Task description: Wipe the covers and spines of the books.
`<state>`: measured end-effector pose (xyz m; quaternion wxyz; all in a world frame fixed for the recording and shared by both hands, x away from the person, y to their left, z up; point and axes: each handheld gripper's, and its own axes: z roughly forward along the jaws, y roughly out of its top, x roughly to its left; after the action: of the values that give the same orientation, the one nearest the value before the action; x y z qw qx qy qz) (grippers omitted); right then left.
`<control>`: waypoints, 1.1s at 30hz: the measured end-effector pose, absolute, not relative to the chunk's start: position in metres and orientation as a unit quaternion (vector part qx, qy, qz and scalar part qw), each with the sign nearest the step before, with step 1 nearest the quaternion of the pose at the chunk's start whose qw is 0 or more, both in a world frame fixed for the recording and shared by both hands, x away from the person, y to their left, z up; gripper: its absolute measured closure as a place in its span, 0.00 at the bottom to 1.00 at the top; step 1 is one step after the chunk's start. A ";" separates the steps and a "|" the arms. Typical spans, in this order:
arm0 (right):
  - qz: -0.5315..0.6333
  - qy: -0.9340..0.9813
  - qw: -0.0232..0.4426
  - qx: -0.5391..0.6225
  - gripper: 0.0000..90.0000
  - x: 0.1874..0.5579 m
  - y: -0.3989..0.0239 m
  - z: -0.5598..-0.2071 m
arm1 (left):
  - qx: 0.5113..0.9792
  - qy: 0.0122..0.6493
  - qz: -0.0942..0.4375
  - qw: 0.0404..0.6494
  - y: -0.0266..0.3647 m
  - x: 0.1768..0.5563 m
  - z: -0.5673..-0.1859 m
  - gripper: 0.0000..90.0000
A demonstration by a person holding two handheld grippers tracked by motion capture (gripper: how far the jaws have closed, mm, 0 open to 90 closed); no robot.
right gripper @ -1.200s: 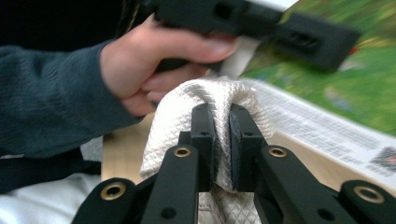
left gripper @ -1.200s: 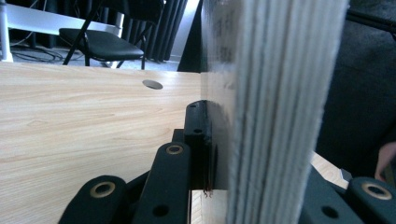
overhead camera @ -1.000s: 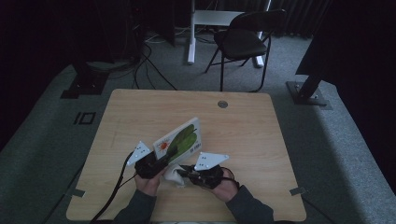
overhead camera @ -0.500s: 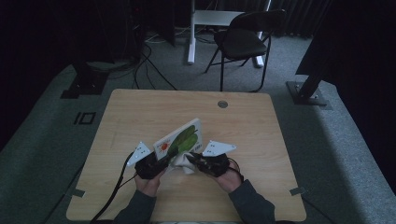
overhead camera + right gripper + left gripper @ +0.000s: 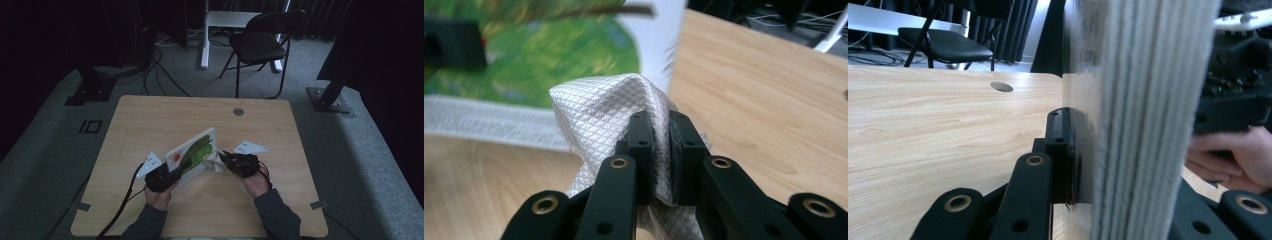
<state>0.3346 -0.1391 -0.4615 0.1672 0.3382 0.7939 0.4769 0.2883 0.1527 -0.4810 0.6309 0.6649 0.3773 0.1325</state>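
So the left gripper point(image 5: 172, 170) had its fingers point(image 5: 1060, 145) clamped on the book point(image 5: 192, 152), holding it tilted up off the desk point(image 5: 150, 125). The right gripper point(image 5: 226, 157) had its fingers point(image 5: 644, 150) pinched tight on a white cloth point(image 5: 599, 110). Compared to a second earlier, the cloth had slid off the cover and now sat just beside the book's edge, so I'd guess a wipe stroke just finished.

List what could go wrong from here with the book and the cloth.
The left gripper clamps the book only at its lower end, tilted off the table; a push from the cloth could twist it loose. The right gripper pinches just a fold of cloth, which might slip out while wiping.
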 end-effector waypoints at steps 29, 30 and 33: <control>0.527 0.761 0.197 0.324 0.92 0.341 -0.139 -0.418 | 0.685 0.356 0.138 0.621 0.148 0.287 -0.484 0.88; 0.528 0.763 0.194 0.319 0.92 0.340 -0.137 -0.417 | 0.686 0.355 0.139 0.619 0.148 0.287 -0.484 0.88; 0.531 0.769 0.193 0.301 0.92 0.335 -0.129 -0.417 | 0.688 0.356 0.141 0.617 0.147 0.288 -0.485 0.88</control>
<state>0.3348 -0.1286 -0.4171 0.1926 0.3010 0.7686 0.5306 0.2877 0.1469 -0.4851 0.6171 0.6875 0.3557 0.1410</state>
